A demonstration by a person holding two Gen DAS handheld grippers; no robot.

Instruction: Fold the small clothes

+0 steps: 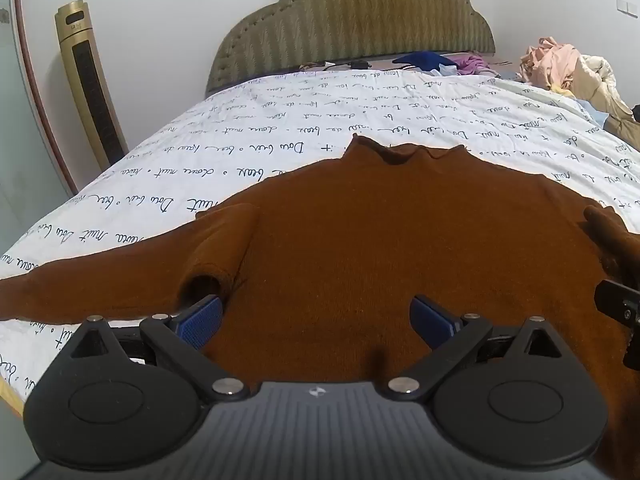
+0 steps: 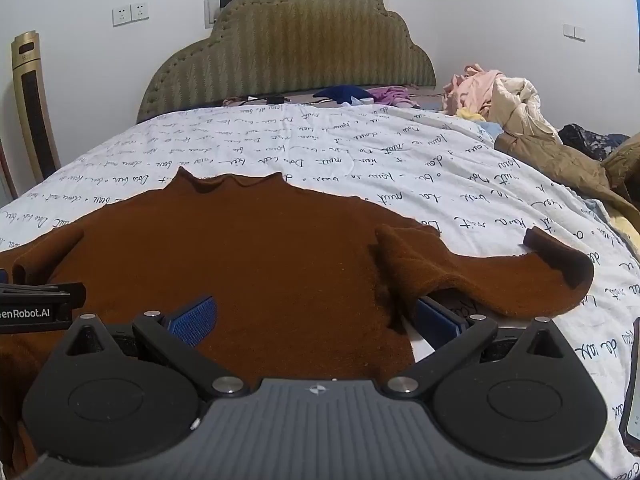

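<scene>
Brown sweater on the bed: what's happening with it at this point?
A person holds a two-finger gripper in each hand over a brown sweater spread on a white script-printed bedspread. Both sleeves are already turned in toward the body. The left gripper and right gripper both stand wide open above the sweater's lower part, gripping nothing. A pile of other clothes sits near the headboard. Folding is only partly done.

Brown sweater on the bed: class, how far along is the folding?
Done: the brown sweater lies spread flat on the white sheet, collar away. In hand: nothing; the left gripper and right gripper are both open above it. Left: both sleeves lie loose and crumpled, no body fold made.
</scene>
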